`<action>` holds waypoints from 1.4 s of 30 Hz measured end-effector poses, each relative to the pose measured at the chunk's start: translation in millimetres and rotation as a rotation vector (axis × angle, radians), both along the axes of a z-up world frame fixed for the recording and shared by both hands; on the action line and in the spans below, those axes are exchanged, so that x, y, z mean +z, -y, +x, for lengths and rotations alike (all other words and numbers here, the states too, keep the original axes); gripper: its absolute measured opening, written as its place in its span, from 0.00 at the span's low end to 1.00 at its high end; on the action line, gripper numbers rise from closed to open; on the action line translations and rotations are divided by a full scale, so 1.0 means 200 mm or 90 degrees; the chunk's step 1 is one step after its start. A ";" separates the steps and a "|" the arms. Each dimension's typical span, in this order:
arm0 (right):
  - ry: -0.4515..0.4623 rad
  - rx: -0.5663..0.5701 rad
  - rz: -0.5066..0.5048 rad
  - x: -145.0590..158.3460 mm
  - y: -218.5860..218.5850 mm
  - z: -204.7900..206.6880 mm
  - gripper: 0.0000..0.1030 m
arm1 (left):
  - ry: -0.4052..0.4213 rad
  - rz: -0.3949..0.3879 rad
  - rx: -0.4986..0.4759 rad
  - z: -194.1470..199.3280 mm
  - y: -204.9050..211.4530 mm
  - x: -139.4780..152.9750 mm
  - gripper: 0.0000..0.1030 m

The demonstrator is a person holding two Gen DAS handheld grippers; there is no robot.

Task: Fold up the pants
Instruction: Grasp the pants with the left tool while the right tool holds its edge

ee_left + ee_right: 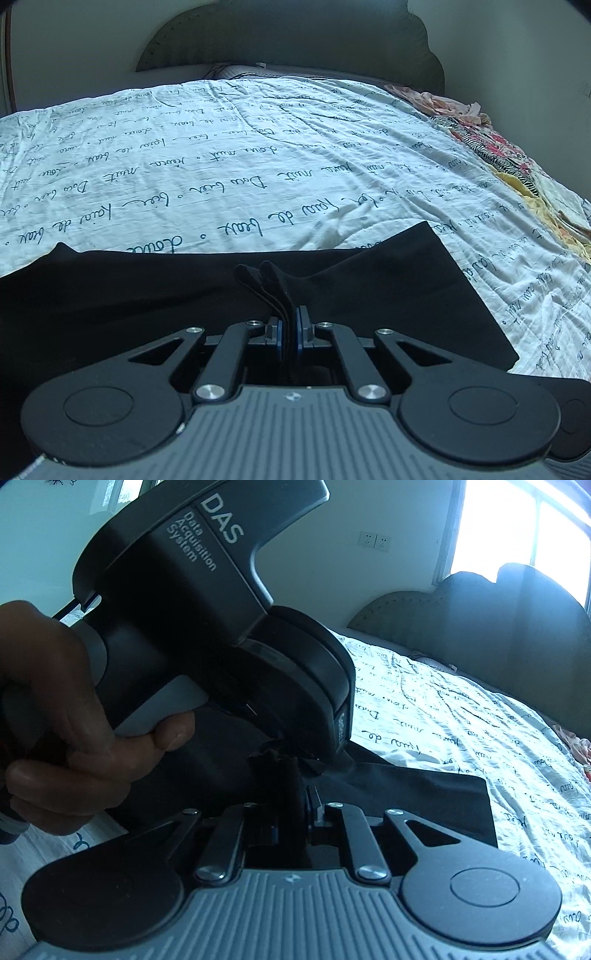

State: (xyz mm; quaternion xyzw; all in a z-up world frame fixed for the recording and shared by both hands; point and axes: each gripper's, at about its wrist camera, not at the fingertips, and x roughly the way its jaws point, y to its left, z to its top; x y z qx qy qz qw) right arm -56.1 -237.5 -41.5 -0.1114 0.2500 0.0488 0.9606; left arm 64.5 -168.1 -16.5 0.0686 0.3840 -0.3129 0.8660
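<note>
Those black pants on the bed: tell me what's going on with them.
A person is folding the black pants on a bed sheet printed with handwriting, using a handheld gripper in each hand. The left gripper is shut on a bunched fold of the fabric, and the right gripper is shut on the cloth right beside it. A pile of colourful clothes lies along the sheet's far edge.

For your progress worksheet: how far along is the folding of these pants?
Done: the black fabric pants lie folded at least once on the white script-printed bedsheet. In hand: left gripper and right gripper each pinch bunched cloth. Left: laying this fold down.
</note>
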 end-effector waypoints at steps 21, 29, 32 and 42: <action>-0.005 0.039 0.035 0.00 -0.06 0.06 0.13 | 0.038 0.043 0.024 0.04 -0.15 -0.01 0.13; -0.010 0.045 0.034 -0.02 -0.03 0.08 0.13 | 0.038 0.046 0.024 0.06 -0.17 -0.02 0.13; -0.012 0.045 0.033 -0.03 -0.02 0.10 0.13 | 0.036 0.045 0.025 0.06 -0.18 -0.04 0.13; -0.016 0.047 0.024 -0.01 -0.04 0.11 0.13 | 0.033 0.038 0.027 0.07 -0.19 -0.04 0.13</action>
